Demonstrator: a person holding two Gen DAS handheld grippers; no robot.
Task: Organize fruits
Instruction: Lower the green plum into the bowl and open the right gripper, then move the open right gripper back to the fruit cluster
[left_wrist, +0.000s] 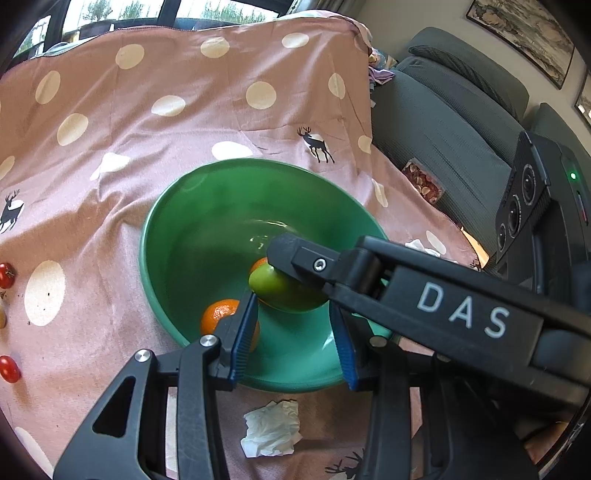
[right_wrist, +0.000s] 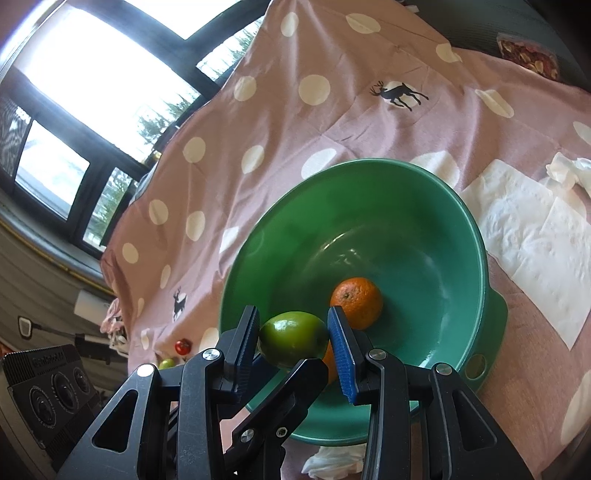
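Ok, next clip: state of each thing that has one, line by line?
right gripper: shut on the green fruit, over the bowl
left gripper: jaws apart, holding nothing
green fruit: gripped, not yet released
green bowl: upright, oranges inside
orange: loose in bowl
tissue: crumpled

Green lime (right_wrist: 292, 339) clamped between right gripper (right_wrist: 293, 341) fingers, over green bowl (right_wrist: 476, 236) near rim. Two oranges (right_wrist: 357, 302) in bowl. Tomatoes (left_wrist: 7, 275) on table.

light: daylight from blown-out window (right_wrist: 85, 92) | shadows: soft | focus: sharp — edges: fisheye-bent, dark corners
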